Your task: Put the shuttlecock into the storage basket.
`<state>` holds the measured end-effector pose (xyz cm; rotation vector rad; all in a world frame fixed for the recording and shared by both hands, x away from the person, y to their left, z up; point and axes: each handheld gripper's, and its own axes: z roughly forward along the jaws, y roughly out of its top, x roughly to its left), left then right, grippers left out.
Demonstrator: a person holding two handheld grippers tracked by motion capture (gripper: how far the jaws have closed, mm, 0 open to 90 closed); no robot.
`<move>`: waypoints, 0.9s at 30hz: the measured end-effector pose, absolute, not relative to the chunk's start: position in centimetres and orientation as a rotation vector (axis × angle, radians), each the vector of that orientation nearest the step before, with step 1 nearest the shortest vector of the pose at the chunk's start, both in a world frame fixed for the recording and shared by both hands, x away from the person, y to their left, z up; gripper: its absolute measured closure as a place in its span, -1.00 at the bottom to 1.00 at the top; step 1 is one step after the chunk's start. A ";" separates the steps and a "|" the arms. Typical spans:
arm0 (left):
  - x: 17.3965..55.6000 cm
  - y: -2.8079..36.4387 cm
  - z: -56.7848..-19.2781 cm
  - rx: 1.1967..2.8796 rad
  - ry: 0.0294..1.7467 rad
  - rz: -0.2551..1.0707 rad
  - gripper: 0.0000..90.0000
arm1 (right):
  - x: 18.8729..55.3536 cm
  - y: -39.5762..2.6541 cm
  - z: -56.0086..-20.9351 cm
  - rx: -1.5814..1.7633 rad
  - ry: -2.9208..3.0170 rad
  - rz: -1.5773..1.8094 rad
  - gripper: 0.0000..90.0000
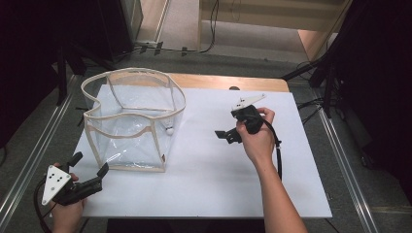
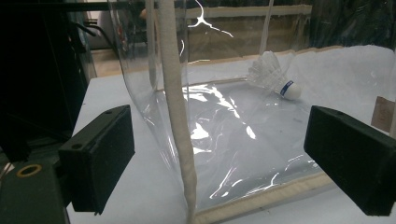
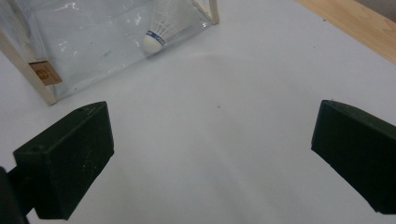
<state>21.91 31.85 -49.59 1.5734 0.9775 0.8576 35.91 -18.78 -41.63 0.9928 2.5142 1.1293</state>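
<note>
A clear plastic bag [image 1: 133,119] with beige trim stands open on the left half of the white table [image 1: 209,179]. A white shuttlecock [image 1: 169,129] lies inside it against the right wall, cork end towards my right gripper [image 1: 227,136]. That gripper is open, a hand's width right of the bag, with nothing between its jaws. My left gripper [image 1: 89,164] is open at the bag's near left corner. In the left gripper view the bag's trimmed corner edge [image 2: 180,116] rises between the jaws of the left gripper [image 2: 224,154], with the shuttlecock [image 2: 275,74] beyond. In the right gripper view the shuttlecock [image 3: 161,25] lies ahead of the right gripper [image 3: 210,154].
A small brown label [image 3: 44,73] sits on the bag's lower corner. A wooden strip [image 1: 228,81] runs along the table's far edge. Black stands [image 1: 330,73] and cables lie on the floor to the right. White table surface stretches right and in front of the bag.
</note>
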 end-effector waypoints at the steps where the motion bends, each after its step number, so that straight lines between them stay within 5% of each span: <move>1: 21.9 31.8 -49.6 1.574 0.978 0.858 -0.80 | 35.8 -19.0 -41.7 0.991 2.508 1.139 -1.00; 27: 21.9 31.6 -49.6 1.589 0.975 0.870 -0.80 | 32.5 -23.1 -45.8 1.103 2.397 1.226 -1.00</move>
